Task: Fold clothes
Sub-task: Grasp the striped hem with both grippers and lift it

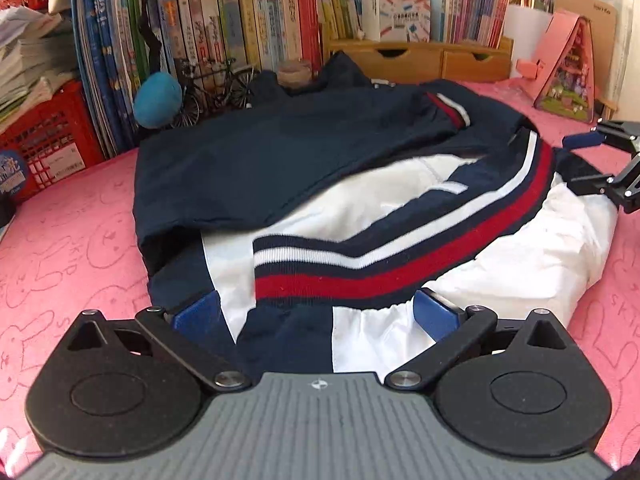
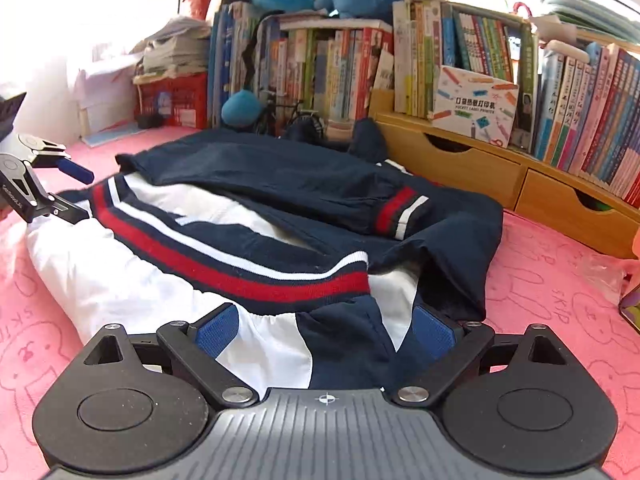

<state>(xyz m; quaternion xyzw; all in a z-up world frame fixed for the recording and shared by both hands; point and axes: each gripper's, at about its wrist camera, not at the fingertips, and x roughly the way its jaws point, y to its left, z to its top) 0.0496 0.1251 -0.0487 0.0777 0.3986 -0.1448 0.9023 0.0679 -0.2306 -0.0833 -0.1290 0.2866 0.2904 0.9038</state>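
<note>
A navy, white and red jacket [image 1: 280,152] lies half folded on the pink mat [image 1: 72,240], its striped ribbed hem [image 1: 400,256] turned across the white lining. My left gripper [image 1: 316,312] is open at the garment's near edge. Its blue pads [image 1: 198,312] stand wide apart, with cloth lying between them and not pinched. My right gripper [image 2: 326,320] is open too, over the near edge of the jacket [image 2: 304,184], and its pads [image 2: 218,328] do not press on the fabric. Each gripper also shows in the other's view: the right gripper [image 1: 580,162] at the jacket's right side, the left gripper [image 2: 80,194] at its left.
Rows of books [image 1: 248,20] and a wooden drawer unit [image 2: 500,176] line the far side. A red basket [image 1: 52,136], a blue plush toy [image 1: 158,98] and a small model bicycle [image 1: 216,88] stand behind the jacket. A pink house-shaped box [image 1: 568,68] sits at the far right.
</note>
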